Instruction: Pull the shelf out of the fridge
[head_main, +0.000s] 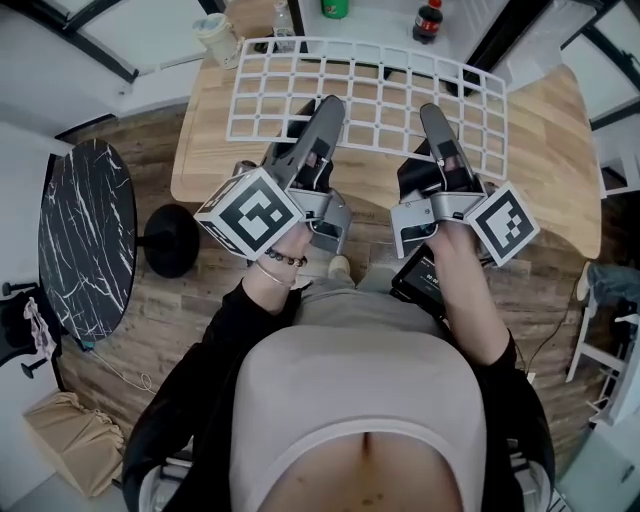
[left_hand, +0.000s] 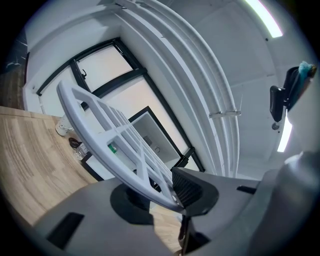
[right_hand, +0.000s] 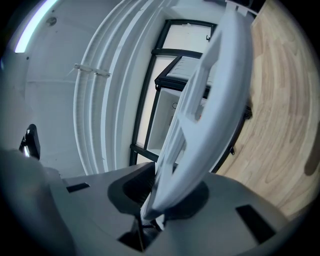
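Note:
The white grid shelf (head_main: 370, 90) hangs level over the wooden table (head_main: 560, 150), outside the fridge. My left gripper (head_main: 325, 110) is shut on its near edge at the left, and my right gripper (head_main: 435, 118) is shut on the same edge at the right. In the left gripper view the shelf (left_hand: 115, 145) runs tilted from the left gripper (left_hand: 165, 192) away toward the open, white-walled fridge (left_hand: 150, 130). The right gripper view shows the shelf (right_hand: 210, 100) edge-on, pinched in the right gripper (right_hand: 160, 195), with the fridge (right_hand: 170, 115) behind it.
At the table's far edge stand a paper cup (head_main: 218, 38), a green bottle (head_main: 335, 8) and a cola bottle (head_main: 428, 20). A round black marble table (head_main: 85, 240) is at the left, a black stool base (head_main: 170, 240) beside it, and a paper bag (head_main: 75, 440) lies on the floor.

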